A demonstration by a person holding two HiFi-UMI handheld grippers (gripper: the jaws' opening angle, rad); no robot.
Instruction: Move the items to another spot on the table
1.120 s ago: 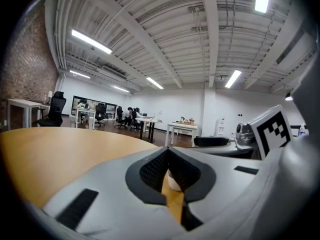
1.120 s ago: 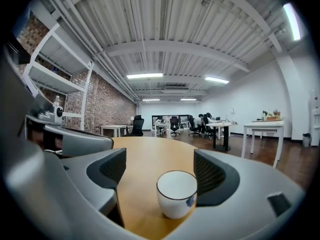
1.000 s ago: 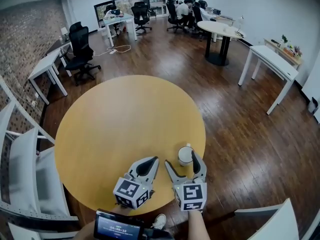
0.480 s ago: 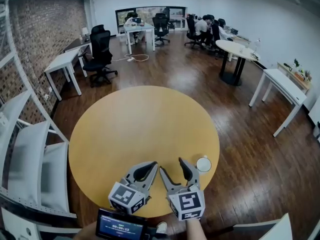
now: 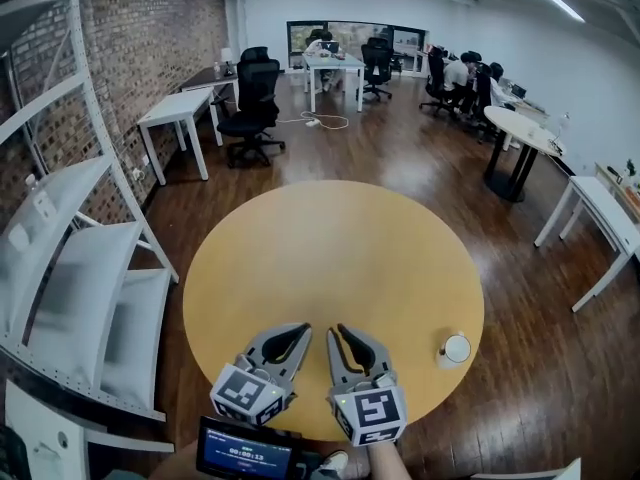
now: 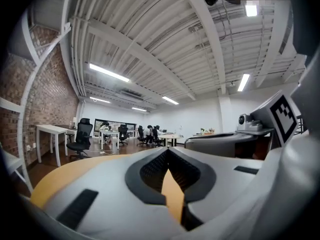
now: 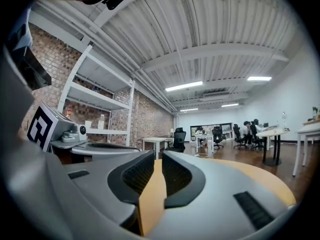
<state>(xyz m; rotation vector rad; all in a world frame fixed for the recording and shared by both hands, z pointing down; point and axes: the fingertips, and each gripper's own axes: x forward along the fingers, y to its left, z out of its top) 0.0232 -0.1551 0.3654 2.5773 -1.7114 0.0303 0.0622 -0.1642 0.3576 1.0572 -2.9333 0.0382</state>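
A white cup (image 5: 455, 349) stands alone near the right edge of the round yellow table (image 5: 330, 248). My right gripper (image 5: 334, 331) hovers over the table's near edge, well to the left of the cup and apart from it. Its jaws are closing; in the right gripper view (image 7: 155, 160) only a narrow slit of tabletop shows between the pads, with nothing in it. My left gripper (image 5: 306, 327) sits just beside it on the left. In the left gripper view (image 6: 167, 152) its jaw tips touch and hold nothing.
White shelving (image 5: 60, 288) stands close at the left of the table. Behind are a white desk (image 5: 180, 108) with a black office chair (image 5: 252, 98), a round table (image 5: 520, 133) and a white table (image 5: 600, 203) at the right. A small screen (image 5: 235, 455) sits at the bottom edge.
The right gripper stood open around the cup, then drew off to the left and narrowed its jaws. The cup stays by the table's right edge. The head view swung left.
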